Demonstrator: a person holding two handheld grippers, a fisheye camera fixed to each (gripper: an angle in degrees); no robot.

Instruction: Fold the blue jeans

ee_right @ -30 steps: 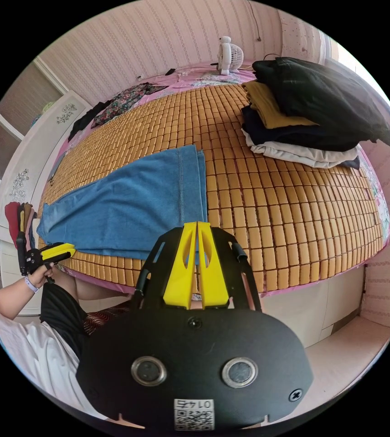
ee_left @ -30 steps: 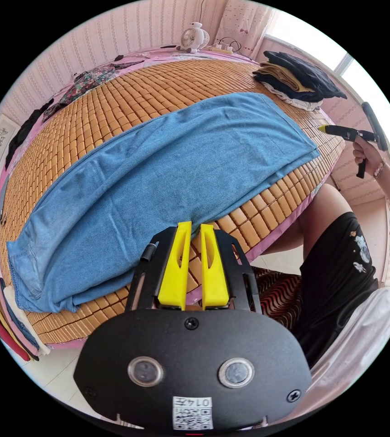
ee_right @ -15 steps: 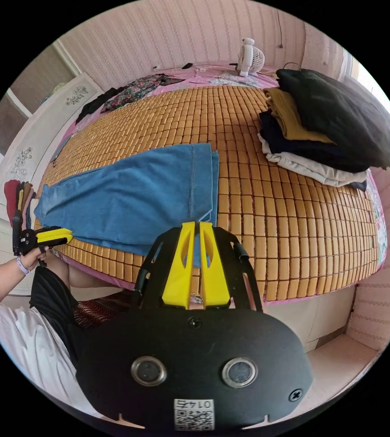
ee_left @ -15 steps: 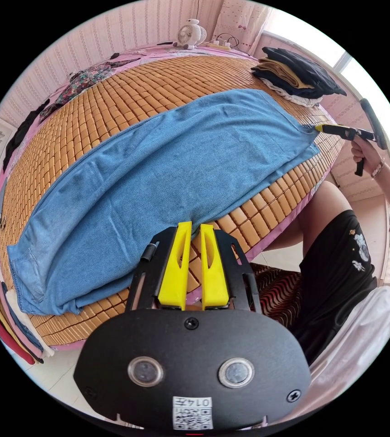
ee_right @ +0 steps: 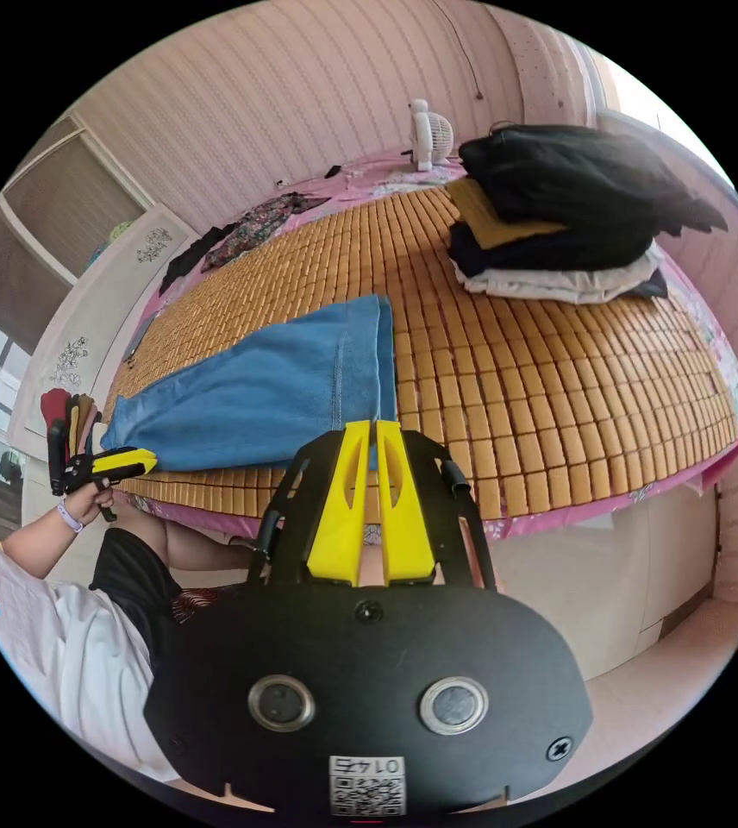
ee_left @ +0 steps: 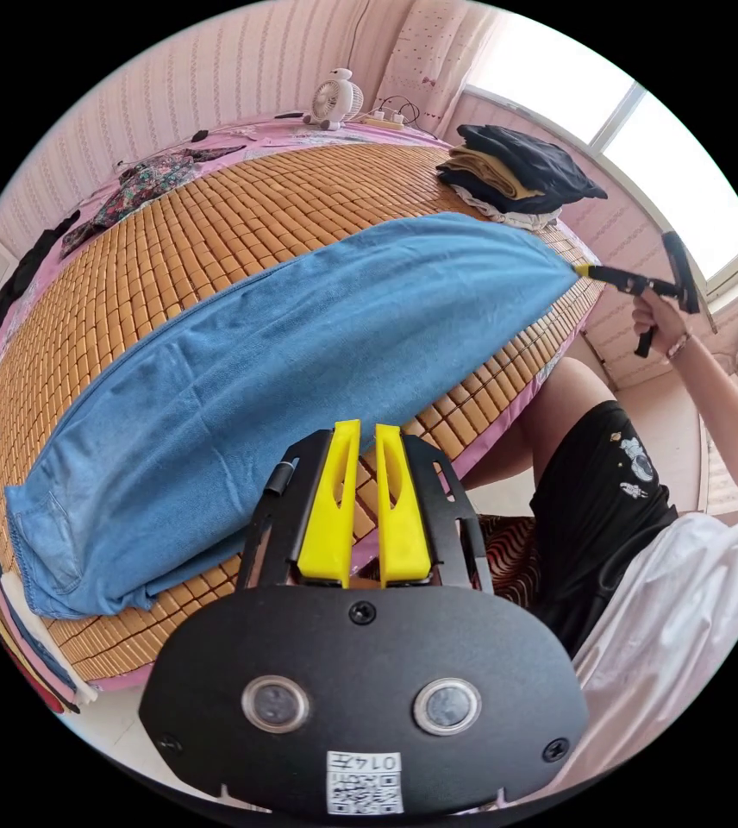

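Hanging clothes (ee_right: 71, 418): a row of them at the far left of the right gripper view, past the end of the bed
Left gripper (ee_left: 359, 435): jaws a little apart with nothing between them, hovering off the near edge of the bed, just short of the denim; in the right gripper view it sits in the person's hand by the hanging clothes
Blue jeans (ee_left: 300, 345): folded lengthwise and stretched out long across the bamboo mat (ee_left: 214, 224), pocket end toward the left, hem end toward the right, right by the near edge of the bed
Floral garment (ee_left: 140, 181): lying at the far side of the mat, well apart from the jeans
Fan (ee_left: 333, 89): small white one at the far end of the bed
Folded pile (ee_right: 559, 216): dark, mustard and pale clothes stacked on the mat's right side, apart from the jeans
Right gripper (ee_right: 375, 431): jaws look pinched on the hem corner, honestly can't tell if both press on it
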